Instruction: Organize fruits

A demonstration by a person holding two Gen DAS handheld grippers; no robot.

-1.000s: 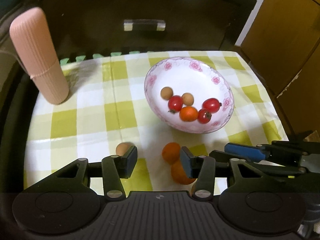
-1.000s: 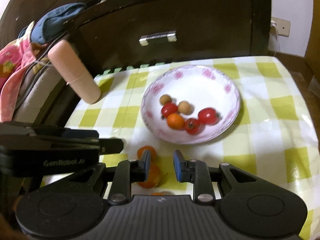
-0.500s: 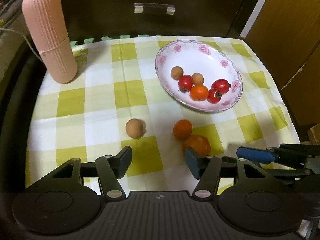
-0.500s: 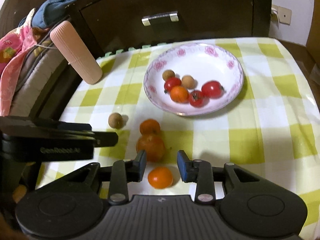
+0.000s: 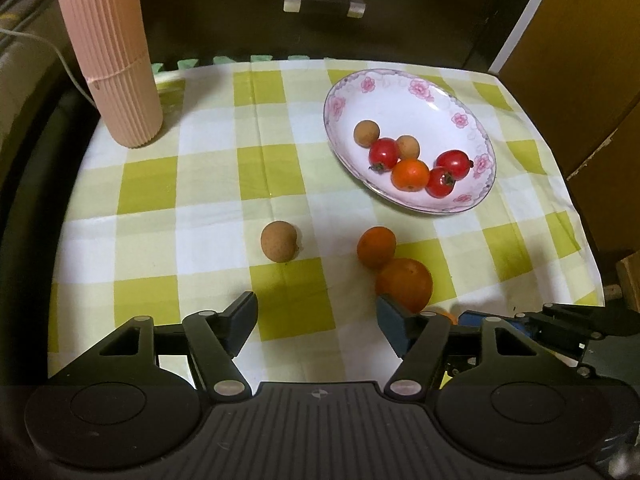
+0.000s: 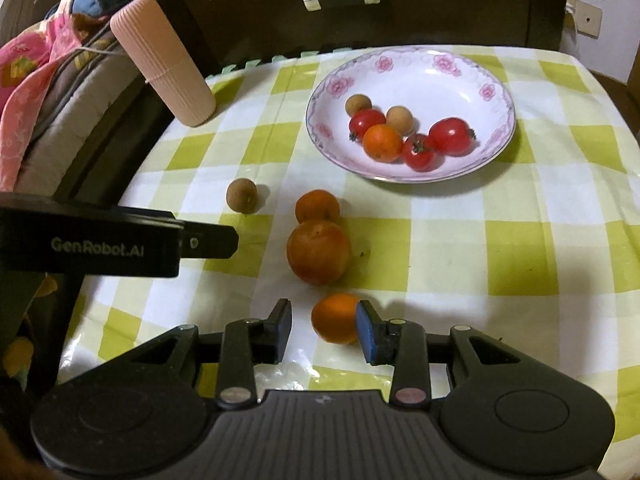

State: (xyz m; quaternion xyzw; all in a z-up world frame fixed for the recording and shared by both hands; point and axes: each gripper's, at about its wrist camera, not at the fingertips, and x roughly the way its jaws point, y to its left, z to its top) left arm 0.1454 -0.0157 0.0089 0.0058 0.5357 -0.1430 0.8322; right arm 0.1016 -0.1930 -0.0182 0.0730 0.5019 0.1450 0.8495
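both views are lit from above, warm and fairly bright on the checked cloth [image 5: 200,184], dim toward the dark cabinet [image 6: 400,20] behind. short soft shadows fall beside the fruit; a darker one lies under the right tongs [image 6: 323,326]. the white plate [image 6: 436,80] looks slightly washed out, and a faint sheen shows on the cloth near the bottom of the right view. the fisheye lens bends straight edges and blackens the corners. the centre is sharp; the margins are soft, and the pink tube [image 5: 108,52] leans with the distortion.
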